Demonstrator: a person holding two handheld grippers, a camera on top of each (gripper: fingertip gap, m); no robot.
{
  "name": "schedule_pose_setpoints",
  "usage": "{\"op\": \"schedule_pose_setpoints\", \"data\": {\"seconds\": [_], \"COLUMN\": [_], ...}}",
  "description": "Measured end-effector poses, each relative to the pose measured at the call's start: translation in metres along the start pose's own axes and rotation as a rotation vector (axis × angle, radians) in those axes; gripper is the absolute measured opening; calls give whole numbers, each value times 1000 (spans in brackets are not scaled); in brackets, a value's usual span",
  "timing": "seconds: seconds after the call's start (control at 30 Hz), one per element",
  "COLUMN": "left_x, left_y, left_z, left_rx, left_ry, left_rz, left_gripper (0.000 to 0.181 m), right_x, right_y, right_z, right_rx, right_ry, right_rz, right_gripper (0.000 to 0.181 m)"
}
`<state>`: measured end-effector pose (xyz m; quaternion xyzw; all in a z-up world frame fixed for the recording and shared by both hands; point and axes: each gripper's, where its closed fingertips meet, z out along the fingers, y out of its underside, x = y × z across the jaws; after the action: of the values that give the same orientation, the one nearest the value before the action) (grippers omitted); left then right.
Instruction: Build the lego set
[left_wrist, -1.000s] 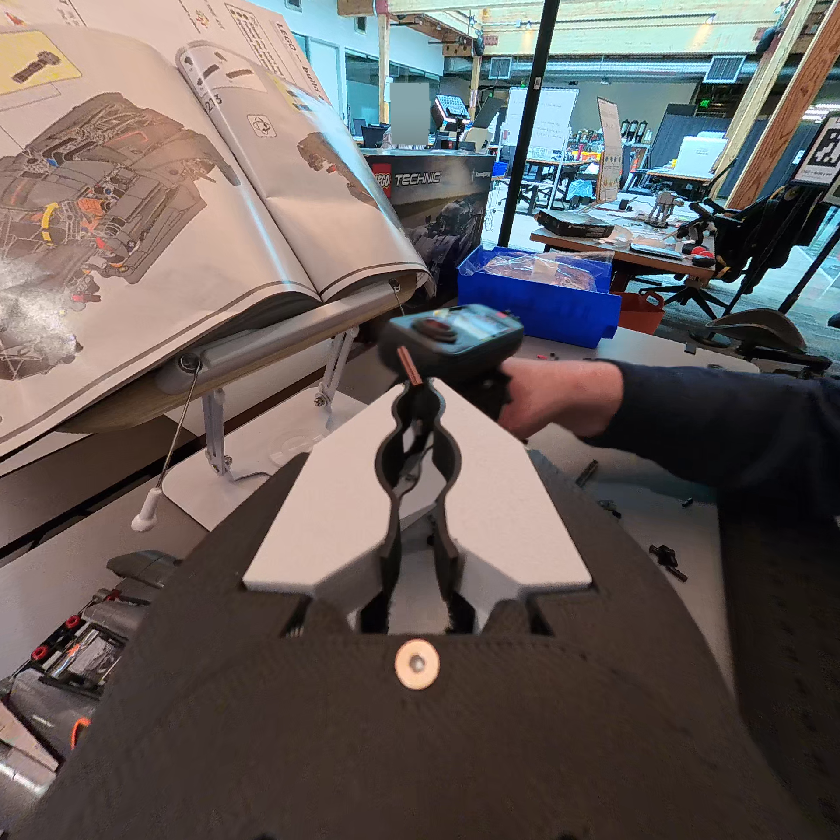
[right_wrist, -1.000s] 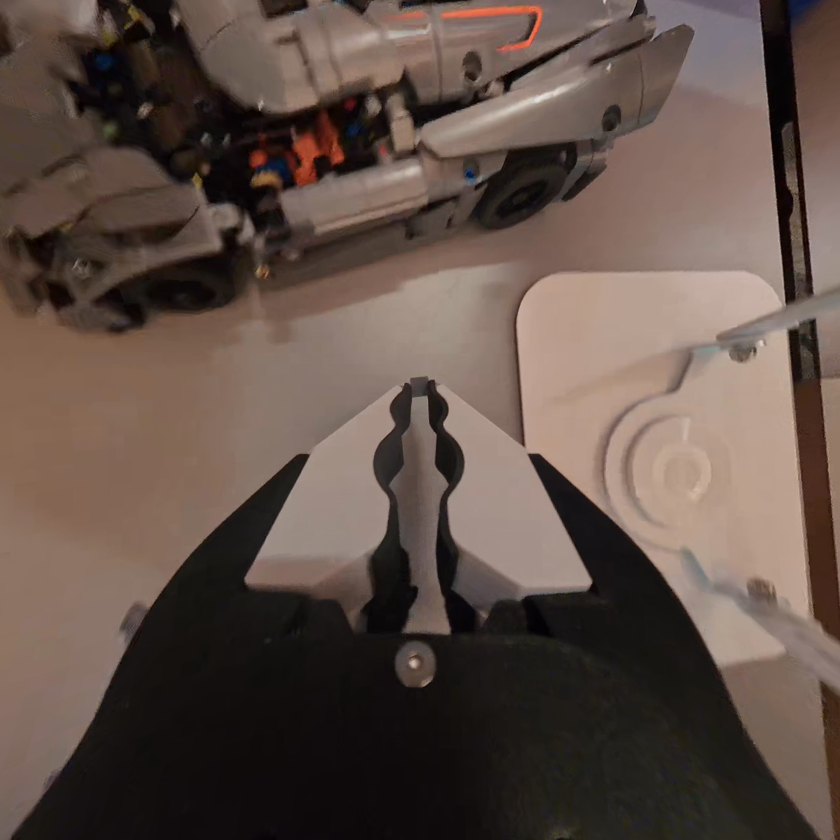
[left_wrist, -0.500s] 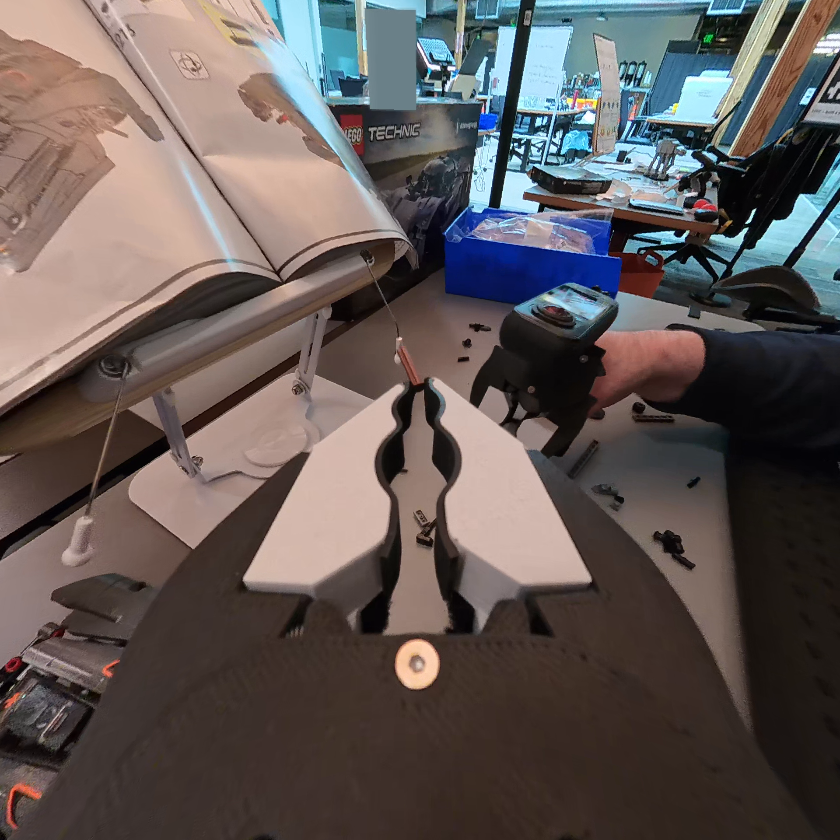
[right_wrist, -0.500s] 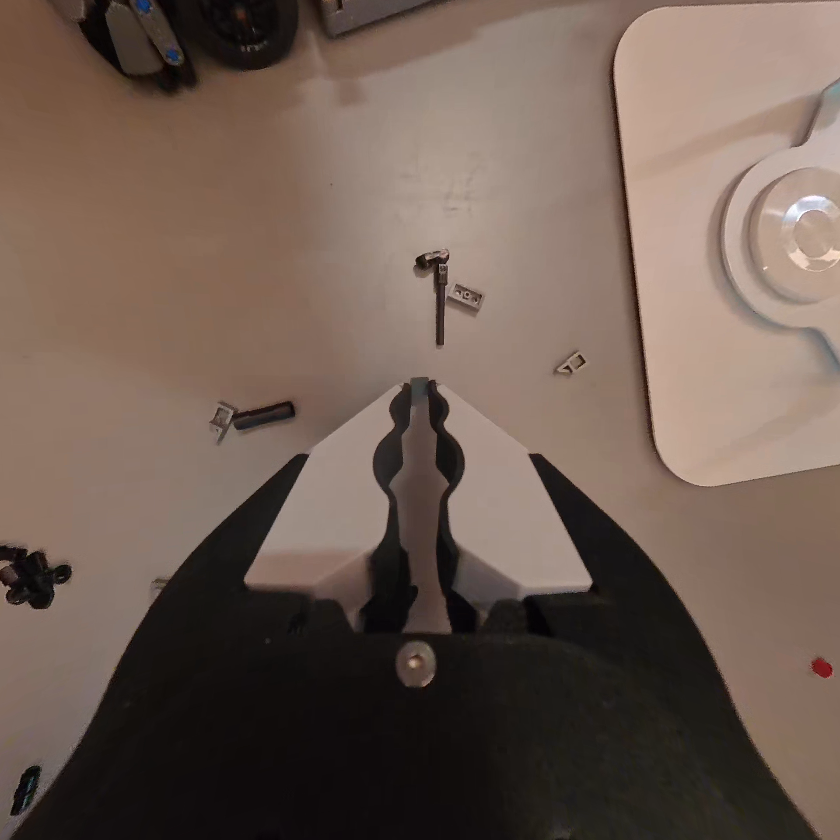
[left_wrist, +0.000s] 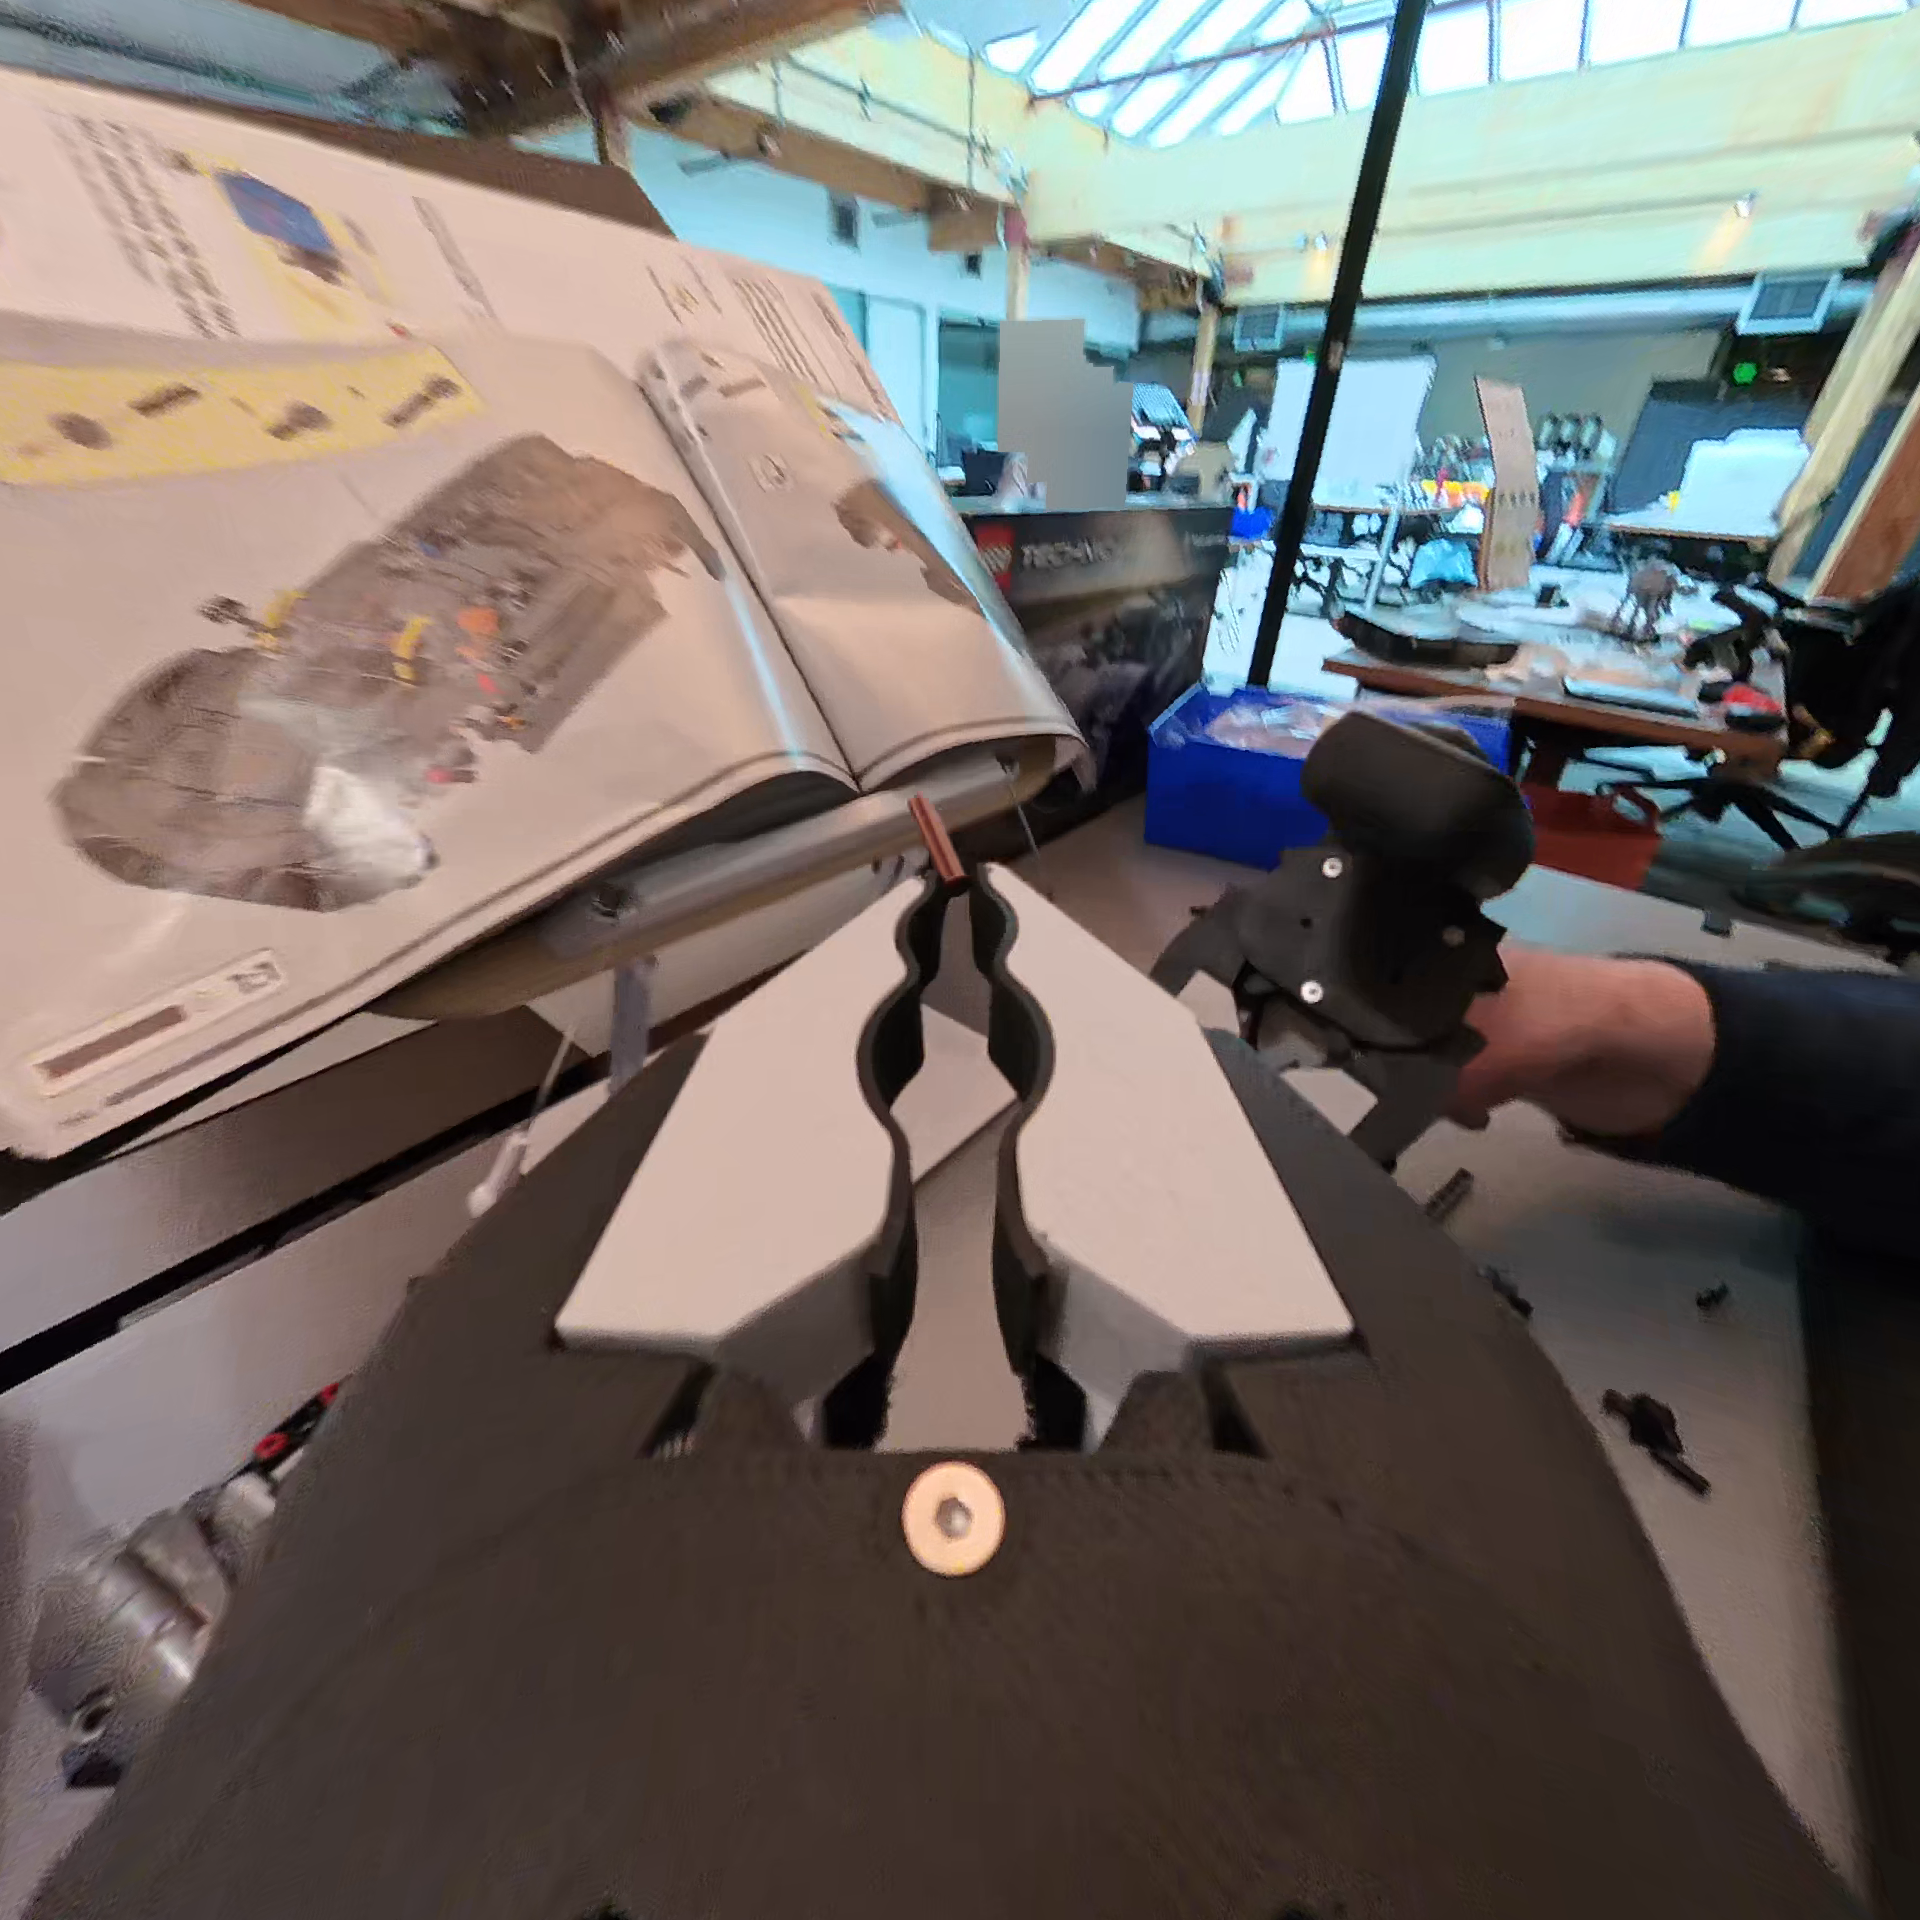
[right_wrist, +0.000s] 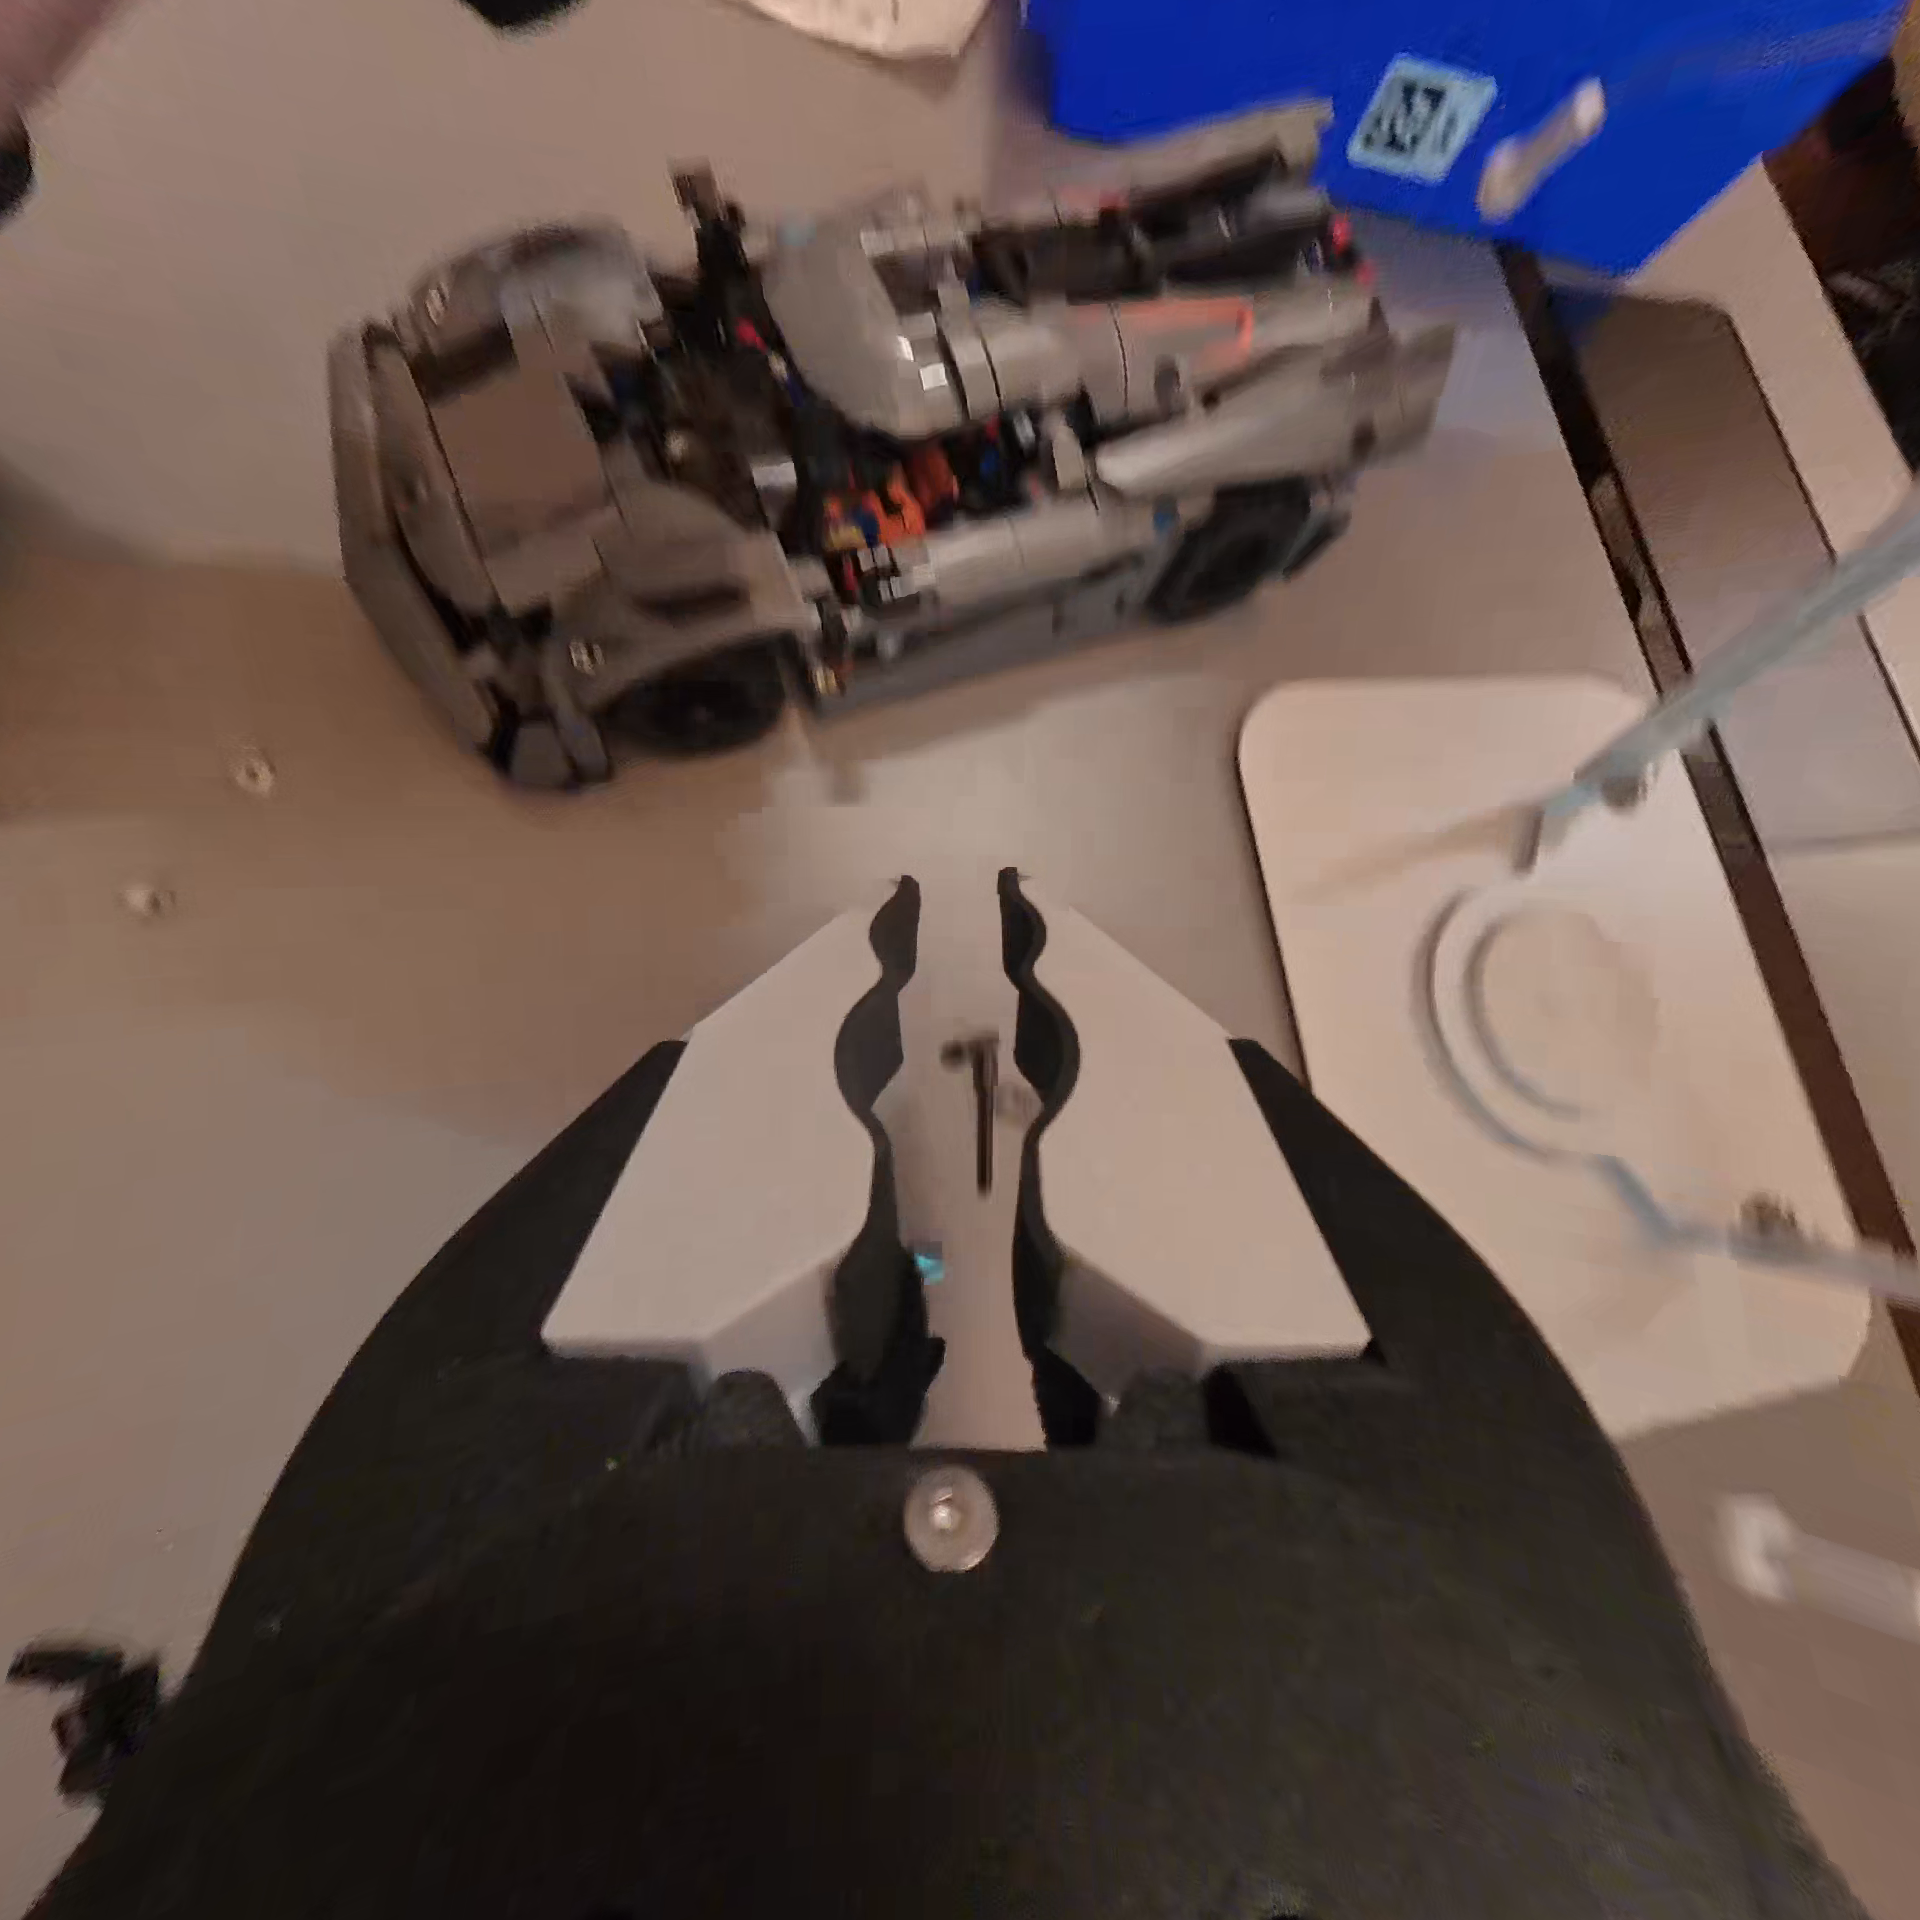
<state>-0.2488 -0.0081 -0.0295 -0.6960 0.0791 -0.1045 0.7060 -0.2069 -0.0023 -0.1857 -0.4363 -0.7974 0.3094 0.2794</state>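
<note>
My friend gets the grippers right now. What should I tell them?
Left hand-held gripper: shut on a small reddish-brown pin, held up by the open instruction book.
Right hand-held gripper: open and empty, above the table, over a thin black axle.
The grey Lego car stands partly built, its insides showing, beside the blue bin.
Left to do: fit the pin and go on building.

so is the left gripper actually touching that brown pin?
Touching. The left wrist view shows the left gripper closed with the brown pin pinched between its fingertips, sticking up past them.
</note>
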Motion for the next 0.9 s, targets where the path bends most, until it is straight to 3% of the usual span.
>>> {"op": "schedule_pose_setpoints", "data": {"seconds": [0.23,0.4,0.9], "left_x": [-21,-27,-32], "left_y": [-17,-22,-27], "left_z": [-22,-30,-38], "left_rx": [100,123,141], "left_ry": [-89,-128,-157], "left_rz": [-28,-12,-7], "left_gripper": [3,3,3], "right_x": [15,24,28], "right_y": [-59,-62,-59], "right_z": [57,84,102], "right_rx": [47,50,44], "right_ry": [-47,-101,-85], "right_rz": [-69,-73,-126], "right_gripper": [14,11,4]}}
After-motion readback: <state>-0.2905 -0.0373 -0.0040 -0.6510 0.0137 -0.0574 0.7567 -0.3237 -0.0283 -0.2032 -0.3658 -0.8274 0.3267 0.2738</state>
